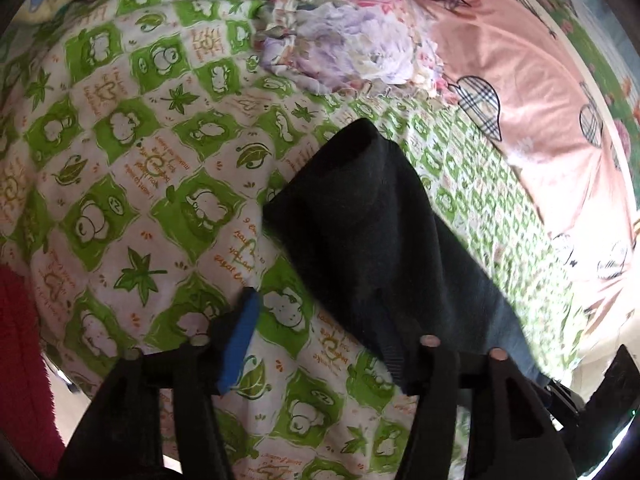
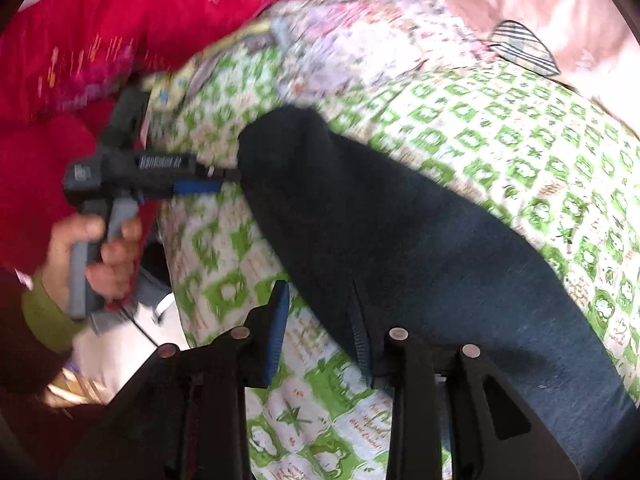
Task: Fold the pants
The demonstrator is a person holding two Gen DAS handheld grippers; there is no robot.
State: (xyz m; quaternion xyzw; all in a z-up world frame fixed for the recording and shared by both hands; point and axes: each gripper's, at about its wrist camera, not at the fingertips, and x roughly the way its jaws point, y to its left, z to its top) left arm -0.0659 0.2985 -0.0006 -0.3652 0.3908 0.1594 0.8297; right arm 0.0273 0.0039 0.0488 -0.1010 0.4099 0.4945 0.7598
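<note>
Right gripper [image 2: 320, 340] jaws apart, dark pants [image 2: 400, 248] draped over the right finger, left gripper [image 1: 320, 332] likewise parted with pants [image 1: 380, 232] over one finger, green-patterned quilt [image 1: 140, 160] beneath, floral bedding [image 1: 352, 40] far

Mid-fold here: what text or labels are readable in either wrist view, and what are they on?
Nothing reads with certainty.
Orange script on the green-and-white quilt: upside down, too distorted to quote.
White lettering on the left gripper body, right wrist view: blurred, unreadable.
Black pants: no label visible.
</note>
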